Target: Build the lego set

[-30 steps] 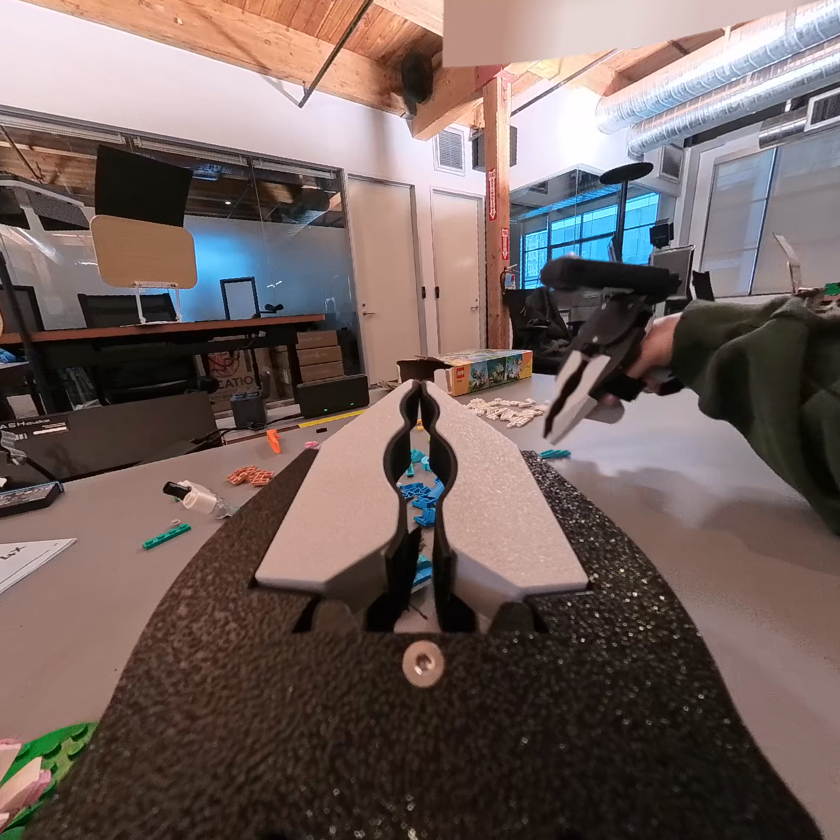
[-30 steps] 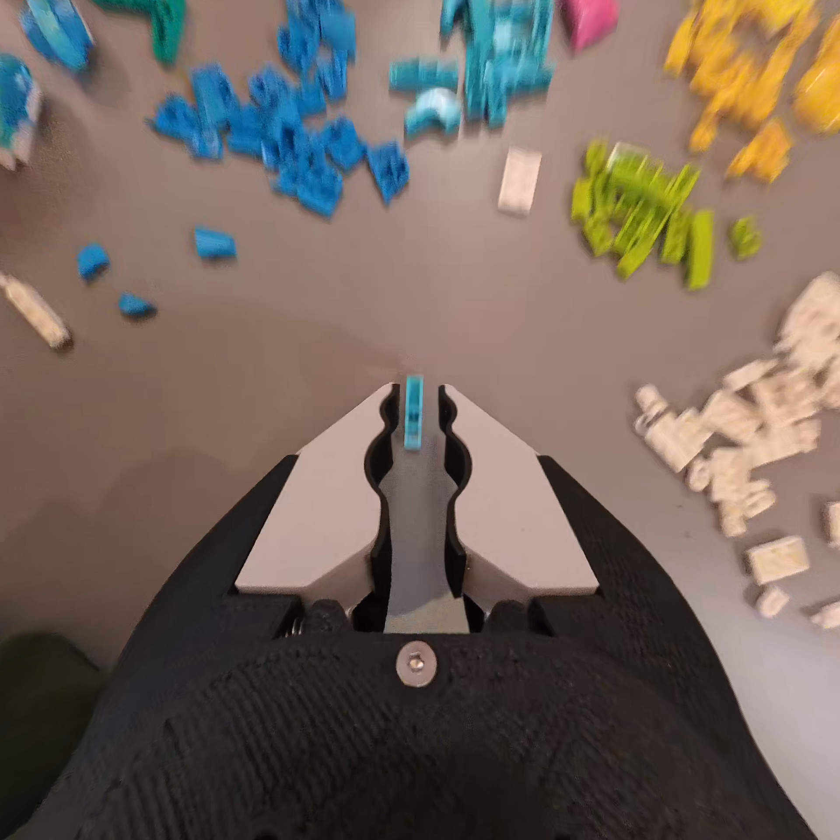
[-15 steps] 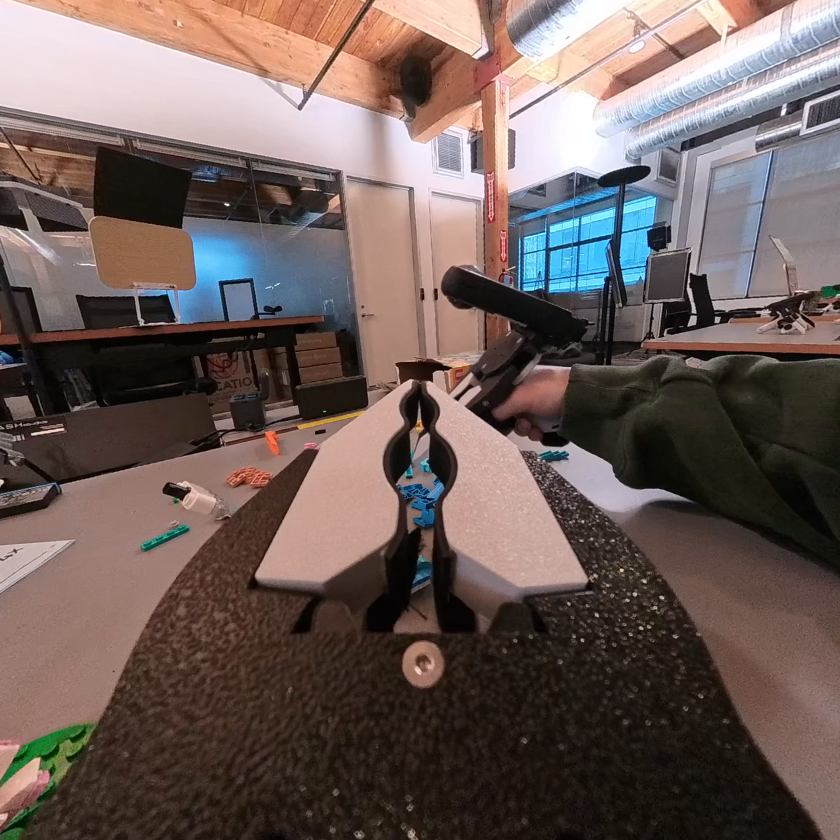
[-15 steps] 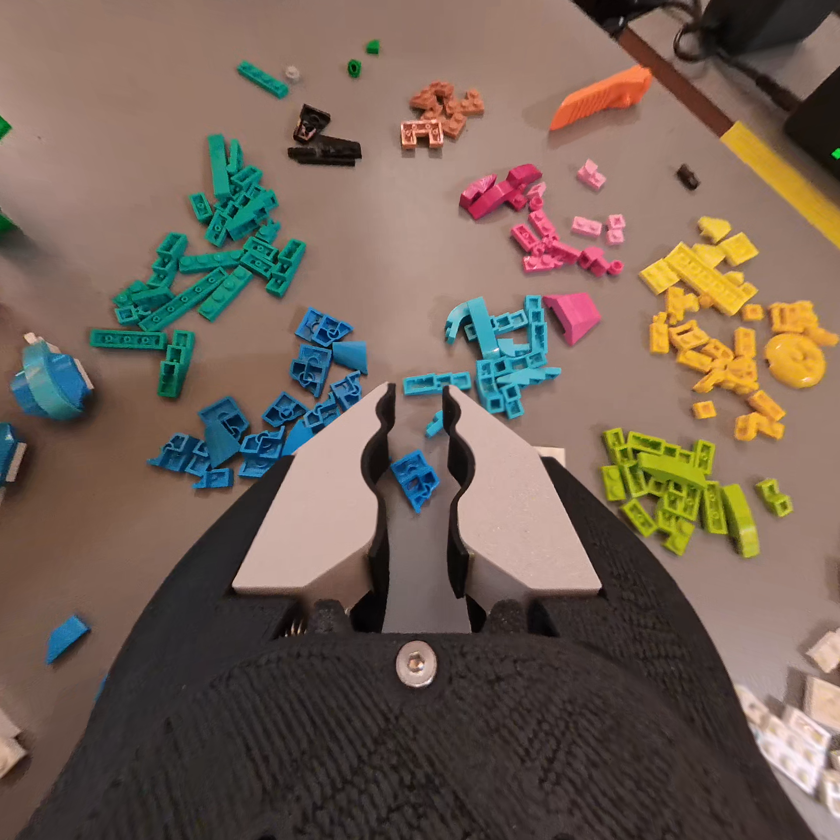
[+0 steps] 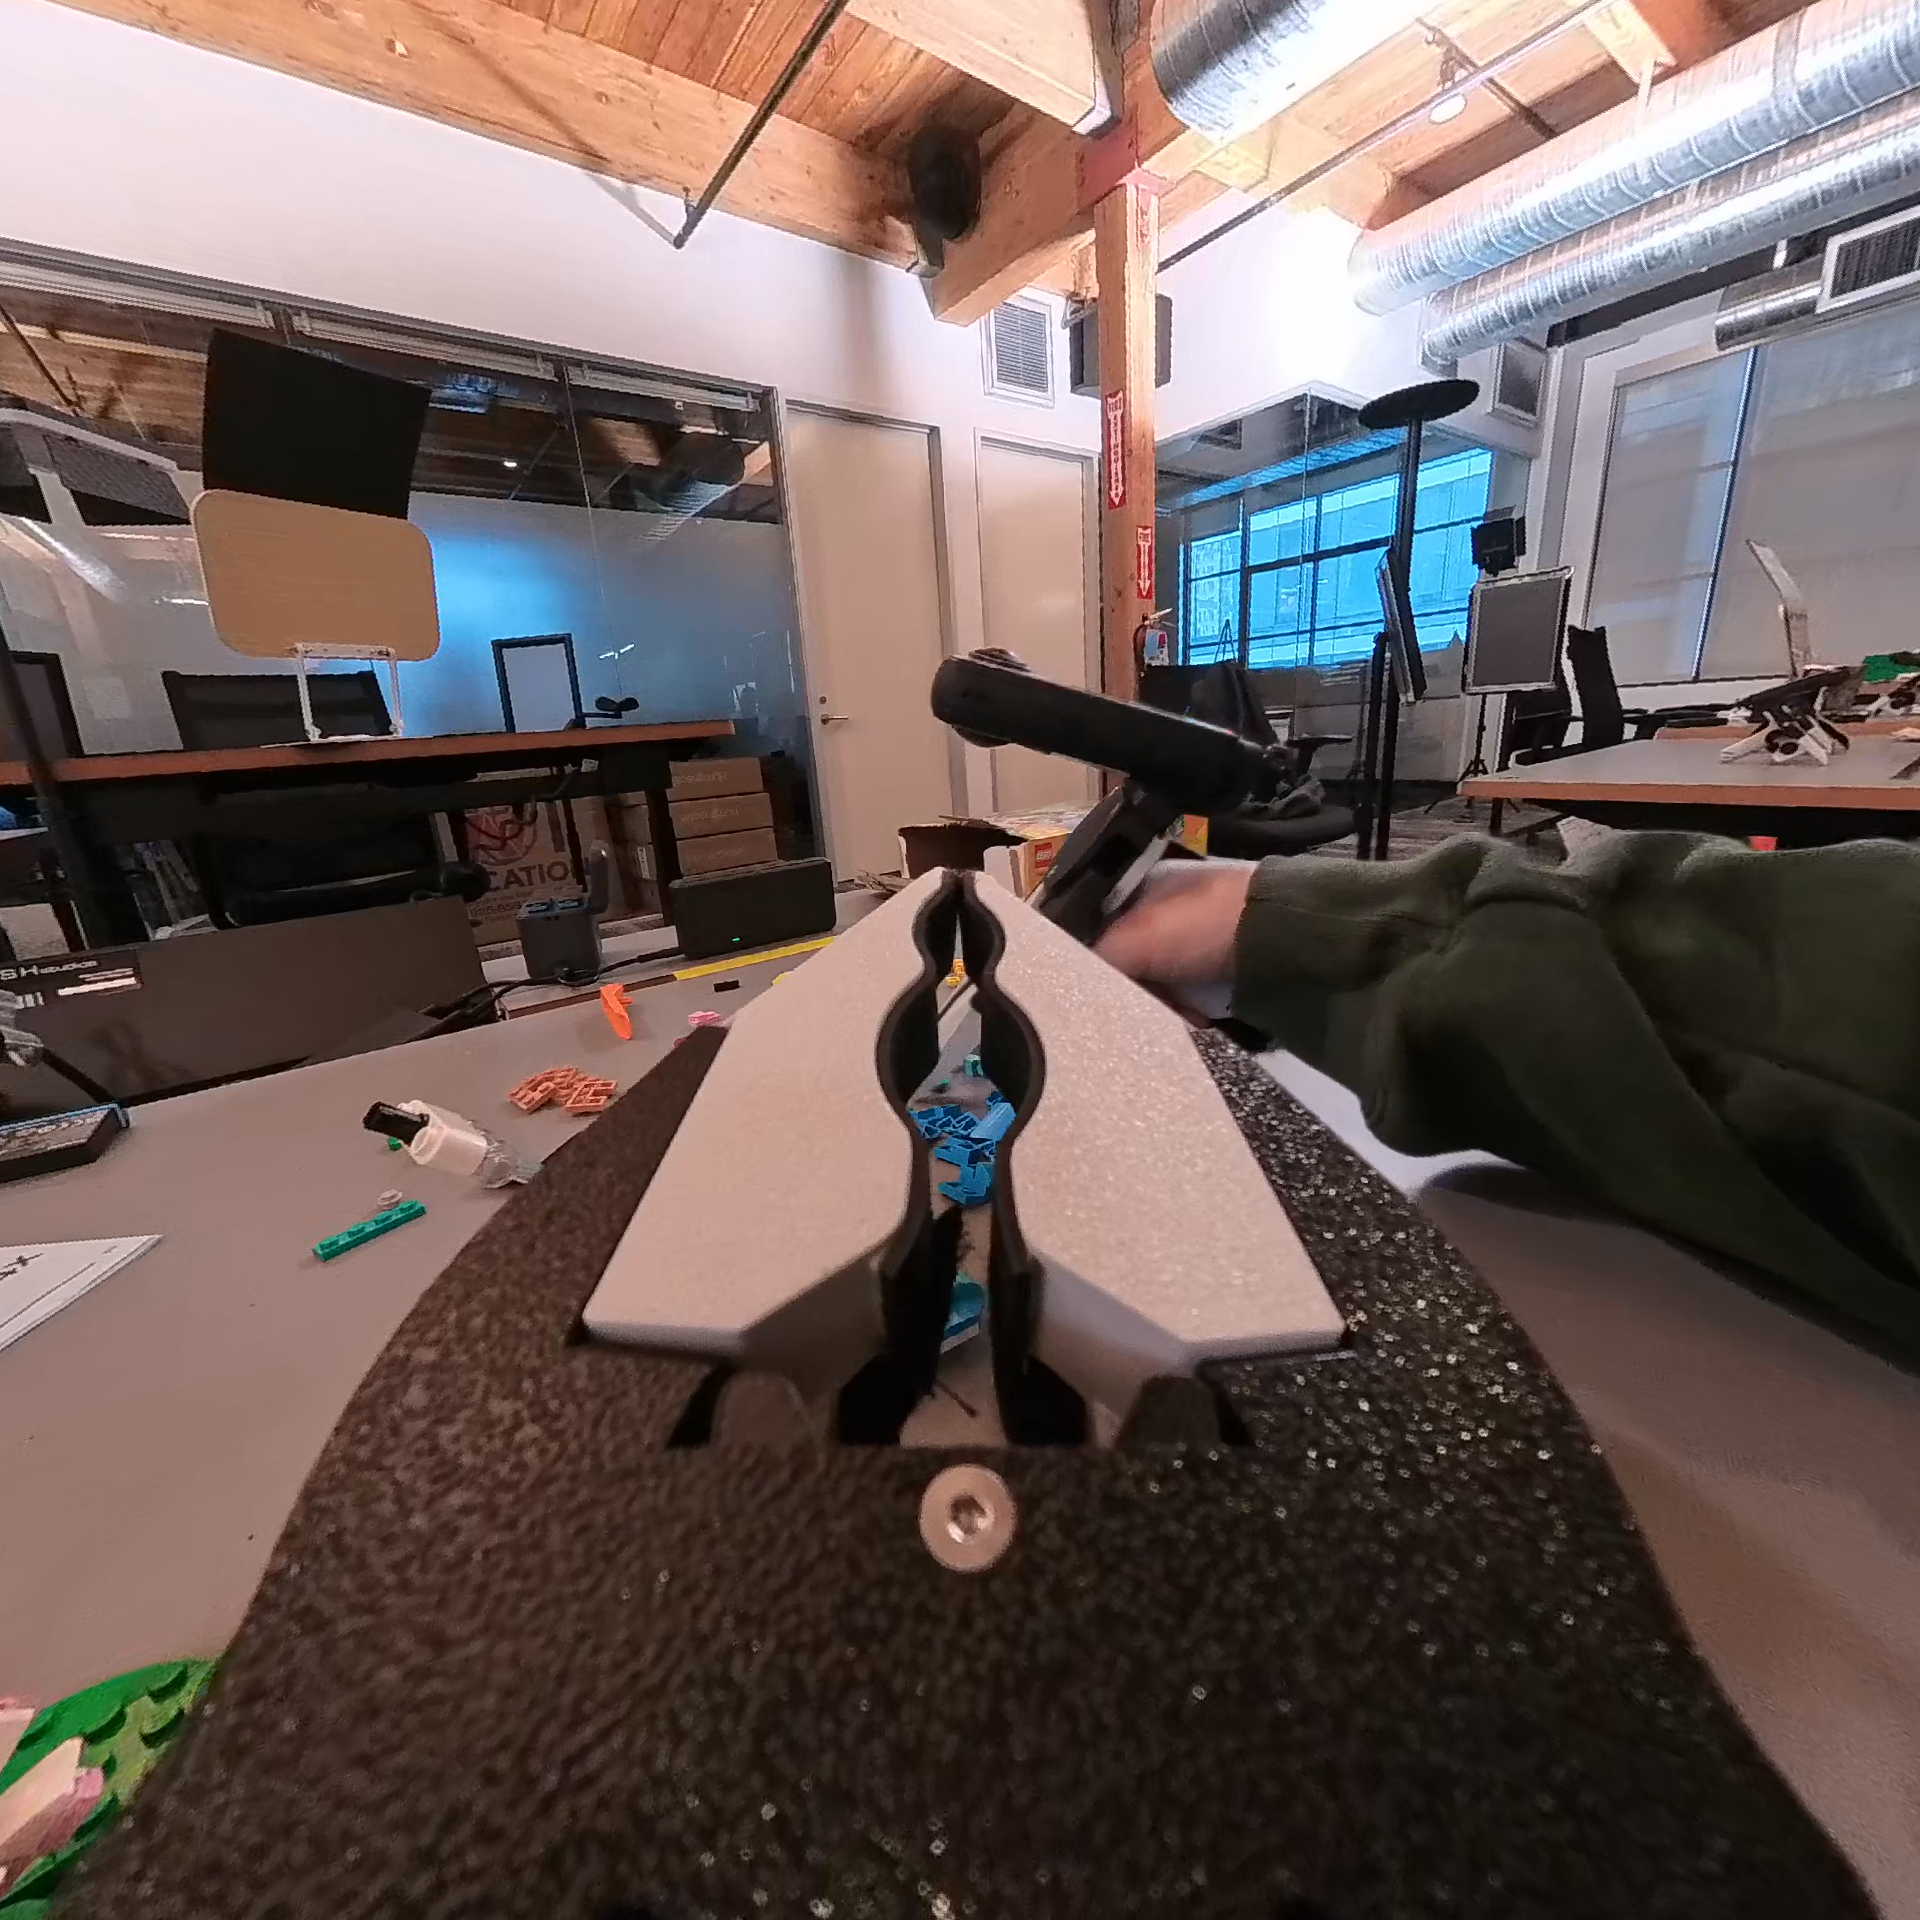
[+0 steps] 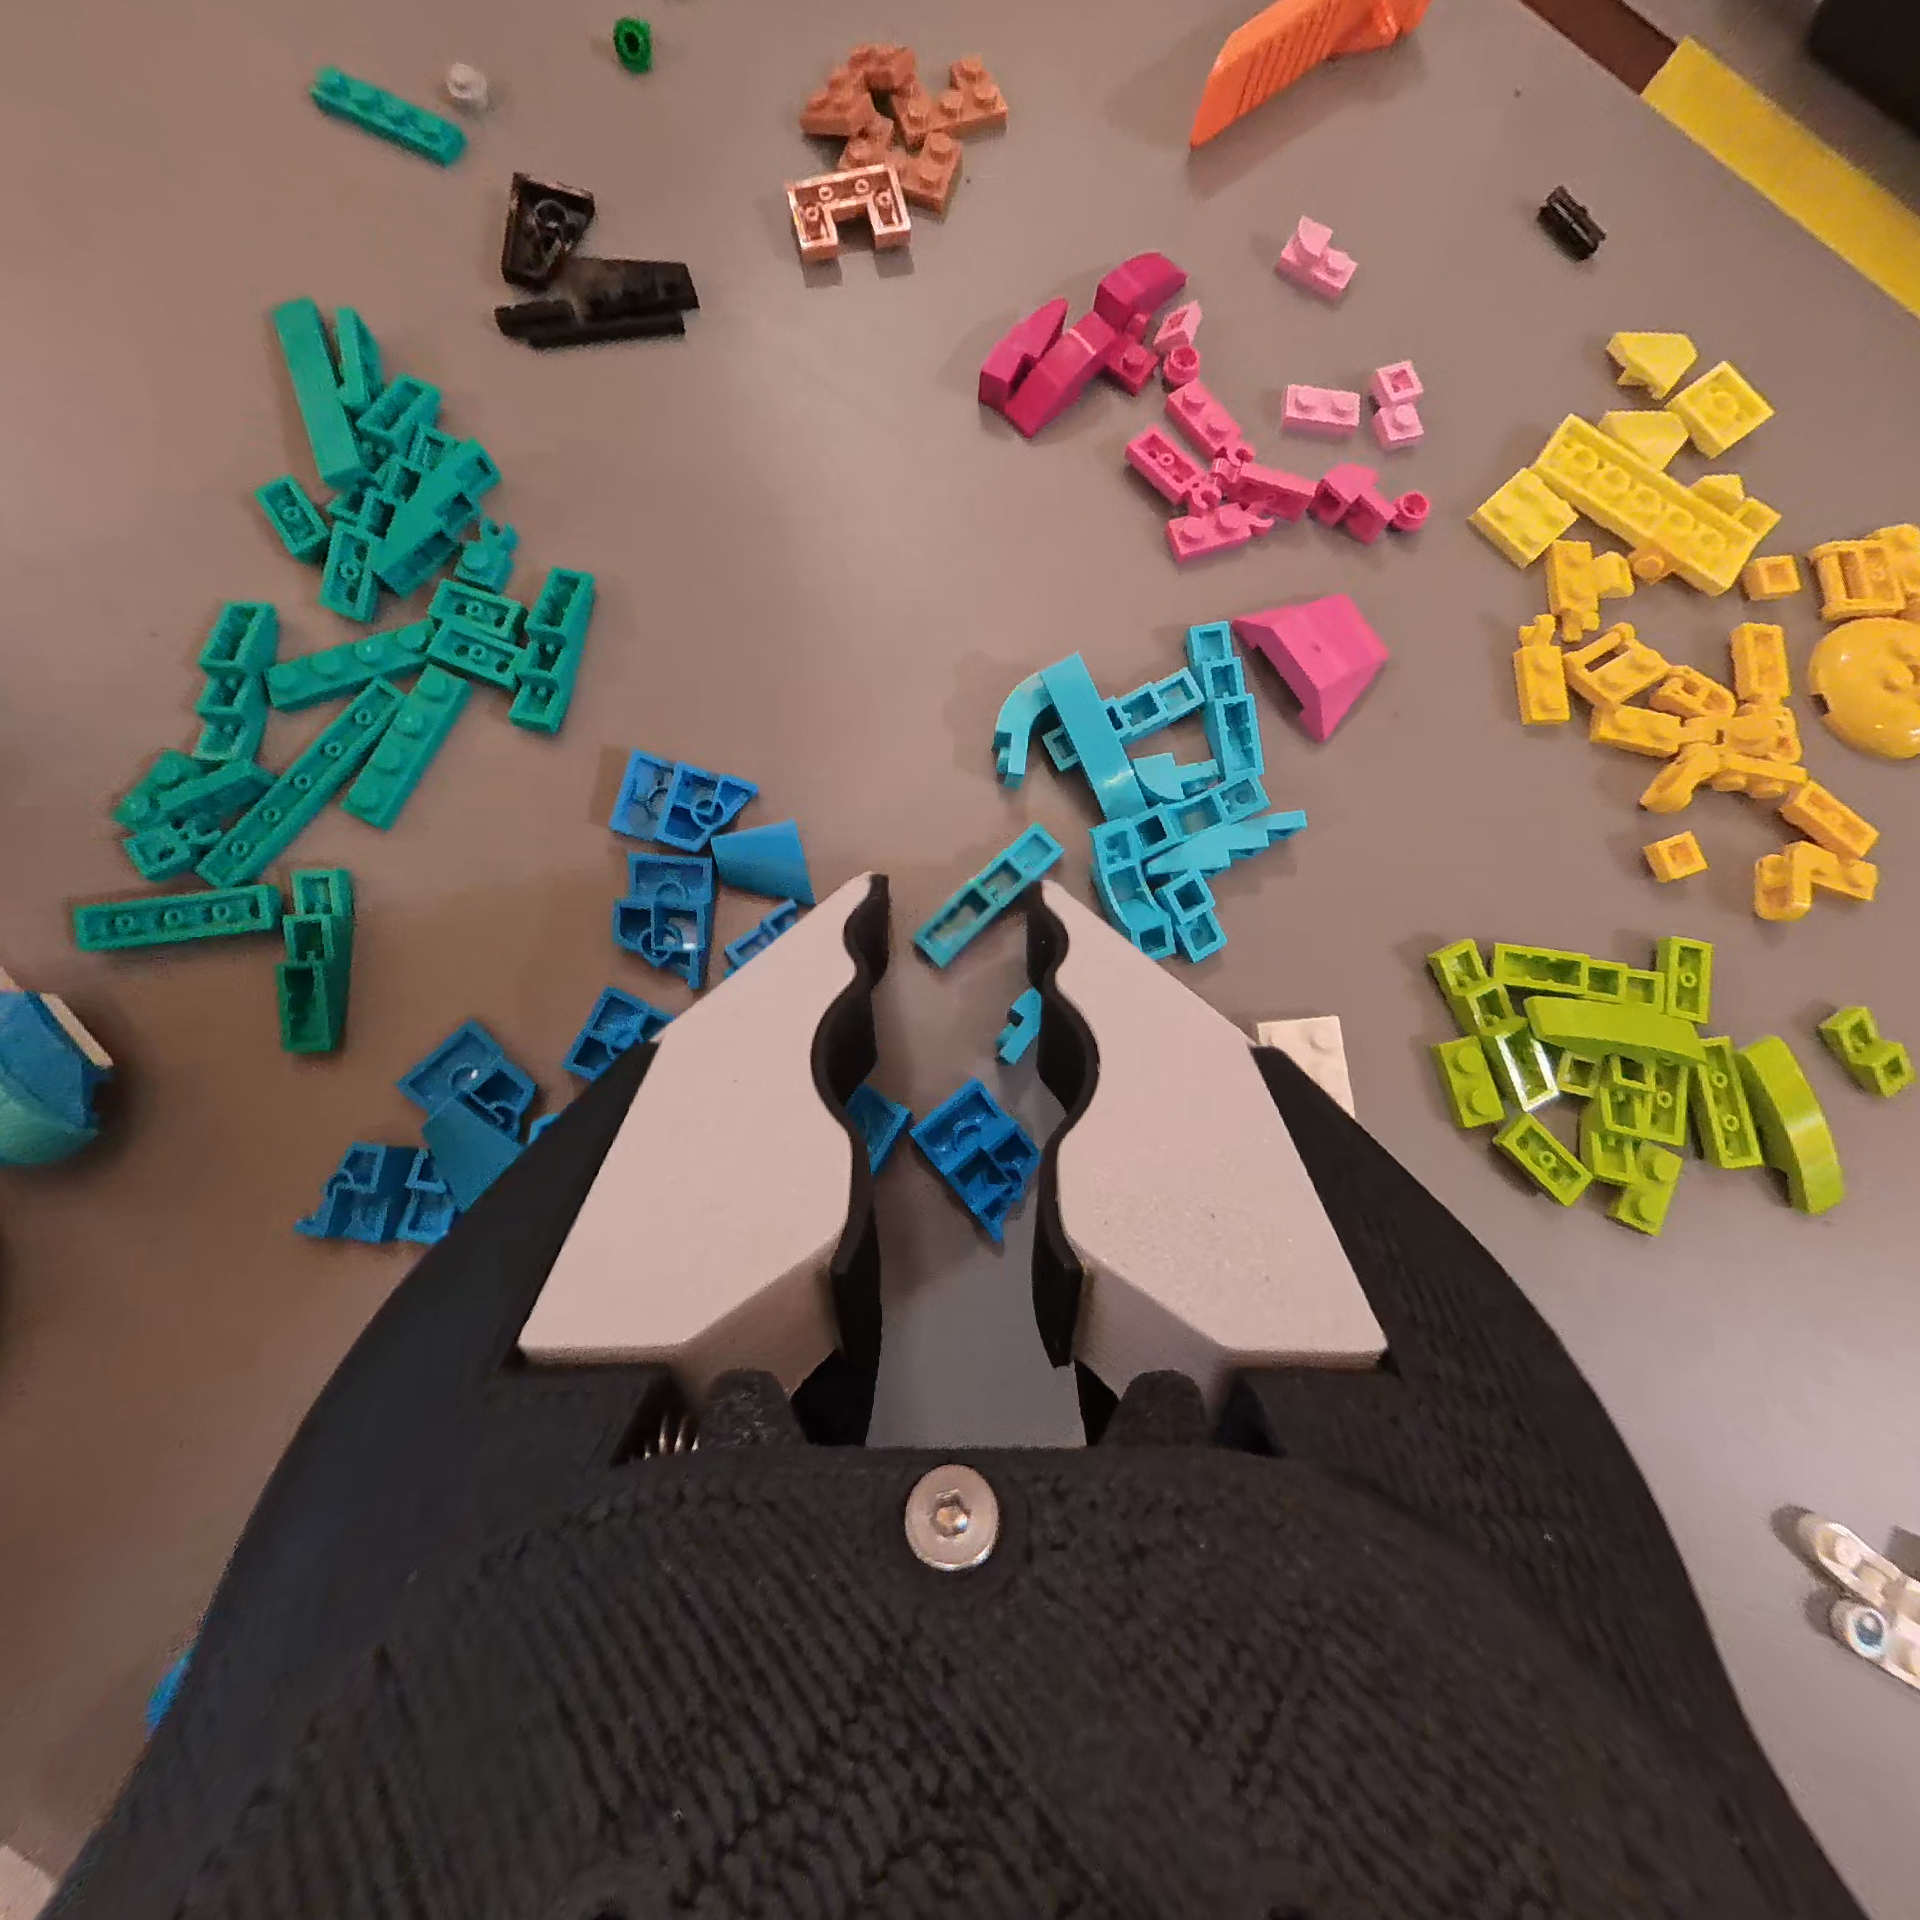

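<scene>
Lego pieces lie sorted by colour on the grey table [image 6: 831,499]: teal [image 6: 353,665], blue [image 6: 665,894], light blue [image 6: 1164,810], pink [image 6: 1226,468], yellow [image 6: 1662,623] and lime [image 6: 1621,1060]. My right gripper [image 6: 958,894] is open and empty, hovering over a long light-blue plate [image 6: 987,894], between the blue and light-blue piles. A blue piece [image 6: 977,1153] shows between its fingers lower down. My left gripper [image 5: 956,883] is shut with nothing in it, low over the table. A green baseplate with pink pieces [image 5: 94,1745] sits at its lower left.
Brown pieces [image 6: 894,135], black pieces [image 6: 582,260], an orange separator [image 6: 1299,52] and a yellow tape strip [image 6: 1766,177] lie farther off. A blue round sub-build [image 6: 31,1081] is at the left edge. A small bottle [image 5: 447,1138], a paper sheet [image 5: 52,1278] and a green sleeve [image 5: 1610,1039] are nearby. The gap from one gripper's tips to the other's is roughly 25 cm. The orange separator [image 6: 1299,52] sits 20 cm or so from the ends of my right fingers.
My right gripper has swung left from a lone light-blue piece to the blue and light-blue piles, dropped lower over them, and opened a little wider. The left gripper has stayed put.
</scene>
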`<state>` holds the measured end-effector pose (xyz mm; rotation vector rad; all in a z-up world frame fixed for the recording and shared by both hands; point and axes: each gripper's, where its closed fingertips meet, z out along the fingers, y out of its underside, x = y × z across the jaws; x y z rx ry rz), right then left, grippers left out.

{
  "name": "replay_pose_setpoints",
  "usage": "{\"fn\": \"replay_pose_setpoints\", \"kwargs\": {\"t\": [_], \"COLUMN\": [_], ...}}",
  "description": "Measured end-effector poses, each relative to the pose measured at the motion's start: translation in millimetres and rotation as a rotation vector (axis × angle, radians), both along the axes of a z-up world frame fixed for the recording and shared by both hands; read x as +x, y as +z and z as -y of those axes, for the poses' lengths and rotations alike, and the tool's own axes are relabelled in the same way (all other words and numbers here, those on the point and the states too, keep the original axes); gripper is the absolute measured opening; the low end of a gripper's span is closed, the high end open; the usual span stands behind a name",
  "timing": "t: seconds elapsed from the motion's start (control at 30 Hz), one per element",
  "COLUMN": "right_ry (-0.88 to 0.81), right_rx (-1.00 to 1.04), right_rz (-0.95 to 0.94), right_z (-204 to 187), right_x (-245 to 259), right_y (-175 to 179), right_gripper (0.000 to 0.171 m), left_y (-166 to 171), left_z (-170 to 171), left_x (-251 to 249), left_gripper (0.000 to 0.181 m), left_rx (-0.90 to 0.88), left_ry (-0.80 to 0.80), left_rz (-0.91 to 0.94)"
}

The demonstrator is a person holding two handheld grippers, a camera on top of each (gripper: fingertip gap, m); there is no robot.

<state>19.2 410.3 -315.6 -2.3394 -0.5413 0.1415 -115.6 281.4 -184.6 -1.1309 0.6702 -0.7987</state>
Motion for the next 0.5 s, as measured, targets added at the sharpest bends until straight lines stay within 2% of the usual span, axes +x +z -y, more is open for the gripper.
{"fn": "replay_pose_setpoints", "kwargs": {"t": [0.07,0.13,0.23,0.3,0.4,0.5], "right_ry": [-0.011,-0.001,0.014,0.018,-0.069,-0.219], "right_rx": [0.001,0.007,0.027,0.067,0.101,0.007], "right_rz": [-0.007,-0.009,0.034,0.027,0.043,0.054], "right_z": [-2.1,-2.6,-0.6,6.8,31.7,74.7], "right_x": [-0.9,-3.2,0.2,6.1,49.4,109.7], "right_y": [-0.2,-0.5,2.1,19.4,47.5,39.8], "right_gripper": [0.022,0.007,0.007,0.007,0.007,0.006], "left_y": [0.2,0.2,0.3,0.4,0.8,1.2], "left_z": [-0.1,0.1,0.3,0.3,0.5,0.6], "left_x": [-0.1,-0.3,-0.2,-0.4,-1.5,-3.1], "left_gripper": [0.000,0.000,0.000,0.000,0.000,0.000], "left_rx": [-0.001,-0.001,0.000,-0.001,-0.003,-0.004], "left_ry": [0.000,0.000,-0.002,-0.001,0.000,0.002], "left_rz": [0.002,0.002,0.002,0.004,0.008,0.012]}}
